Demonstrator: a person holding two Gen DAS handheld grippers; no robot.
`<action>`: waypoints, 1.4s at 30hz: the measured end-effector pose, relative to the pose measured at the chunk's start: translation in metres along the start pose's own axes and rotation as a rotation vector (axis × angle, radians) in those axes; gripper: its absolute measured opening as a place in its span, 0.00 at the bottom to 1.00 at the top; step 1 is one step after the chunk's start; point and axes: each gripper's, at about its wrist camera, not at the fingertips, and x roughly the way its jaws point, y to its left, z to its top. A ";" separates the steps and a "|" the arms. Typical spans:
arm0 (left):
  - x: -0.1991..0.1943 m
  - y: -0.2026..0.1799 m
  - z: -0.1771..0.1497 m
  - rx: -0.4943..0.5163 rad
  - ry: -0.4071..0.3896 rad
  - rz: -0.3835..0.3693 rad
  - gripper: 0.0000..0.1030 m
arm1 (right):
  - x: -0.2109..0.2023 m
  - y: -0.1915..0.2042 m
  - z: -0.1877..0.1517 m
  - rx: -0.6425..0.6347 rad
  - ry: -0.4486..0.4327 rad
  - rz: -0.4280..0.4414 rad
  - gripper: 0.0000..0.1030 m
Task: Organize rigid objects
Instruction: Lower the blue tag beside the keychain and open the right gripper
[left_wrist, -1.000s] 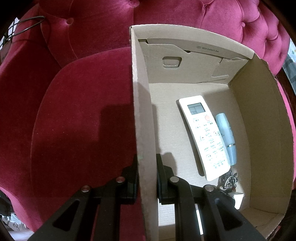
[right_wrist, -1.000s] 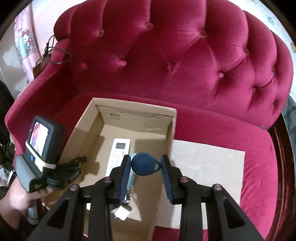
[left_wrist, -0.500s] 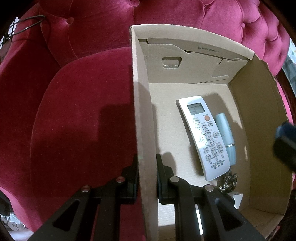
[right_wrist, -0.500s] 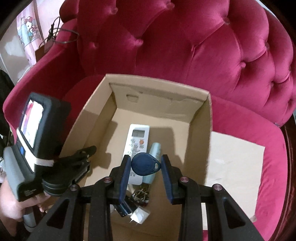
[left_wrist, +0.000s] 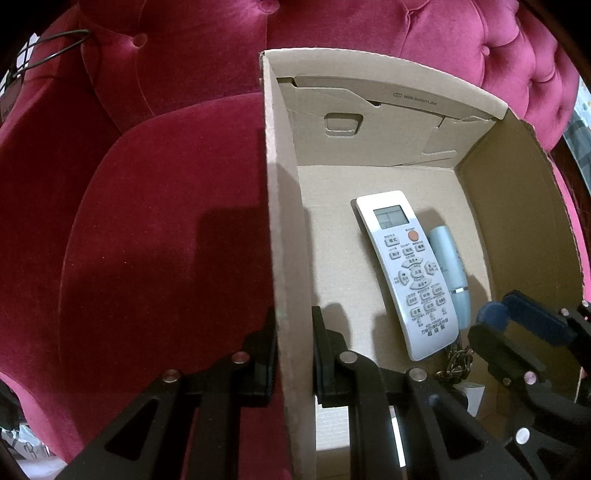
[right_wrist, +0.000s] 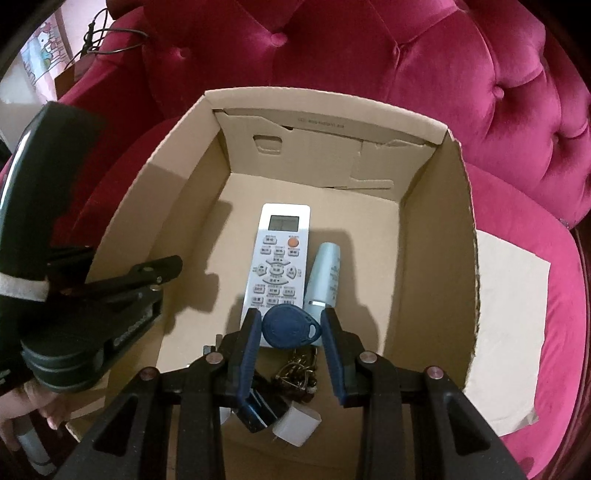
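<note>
Now logging: blue key fob (right_wrist: 290, 328) pinched in my right gripper (right_wrist: 290, 332), held above near end of cardboard box (right_wrist: 436, 236). On box floor: white remote (right_wrist: 277, 260), pale blue tube (right_wrist: 325, 275) touching its right side, key chain (right_wrist: 297, 371) and white plug adapter (right_wrist: 295, 428) toward near edge. My left gripper (left_wrist: 293, 345) clamped on box's left wall. Box sits on red sofa (right_wrist: 498, 110).

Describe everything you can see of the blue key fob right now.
The blue key fob is a flat teardrop tag, apparently plastic, with a small loop hole at its narrow right end. The right gripper holds it, one finger pad on each side, above the near part of the open cardboard box. It hangs over the white remote and the pale blue tube, touching neither that I can see.
</note>
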 end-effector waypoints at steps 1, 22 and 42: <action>0.000 0.000 0.000 0.001 0.000 0.001 0.16 | 0.001 0.000 0.000 0.004 0.002 0.000 0.34; -0.002 -0.001 0.000 0.000 -0.002 0.006 0.16 | -0.006 0.000 0.000 0.010 -0.032 -0.011 0.51; -0.002 0.000 0.000 0.000 0.000 0.014 0.16 | -0.046 -0.008 0.006 0.022 -0.099 -0.061 0.74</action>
